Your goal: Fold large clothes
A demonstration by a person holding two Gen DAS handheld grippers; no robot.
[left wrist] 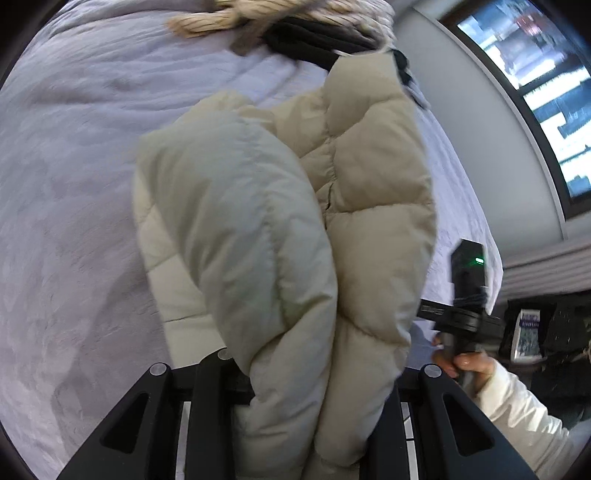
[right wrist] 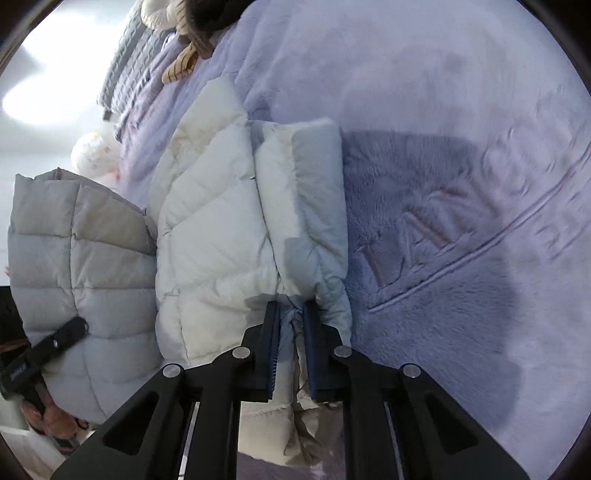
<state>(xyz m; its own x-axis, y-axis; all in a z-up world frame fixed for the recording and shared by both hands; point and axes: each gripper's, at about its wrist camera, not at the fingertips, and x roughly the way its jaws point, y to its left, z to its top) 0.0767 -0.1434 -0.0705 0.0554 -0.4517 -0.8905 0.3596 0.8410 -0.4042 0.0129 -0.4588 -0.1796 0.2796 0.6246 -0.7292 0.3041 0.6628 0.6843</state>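
A cream puffer jacket point(left wrist: 258, 221) hangs bunched over a lavender plush bed cover point(left wrist: 74, 184). My left gripper point(left wrist: 306, 384) is shut on a thick fold of it, and the padding hides the fingertips. In the right wrist view the jacket point(right wrist: 214, 221) lies partly folded, one sleeve point(right wrist: 310, 206) doubled alongside the body. My right gripper point(right wrist: 293, 317) is shut on a thin edge of that fabric, which is pinched between the blue pads point(right wrist: 273, 343). Each gripper shows in the other's view: the right one point(left wrist: 458, 317) in a hand, the left one point(right wrist: 55, 343) against the lifted jacket part.
A pile of other clothes point(left wrist: 295, 22) lies at the far end of the bed. A window point(left wrist: 535, 92) and a dark cluttered area point(left wrist: 546, 332) are to the right. A grey quilted pillow point(right wrist: 125, 62) and a pale round toy point(right wrist: 92, 155) sit by the bed's edge.
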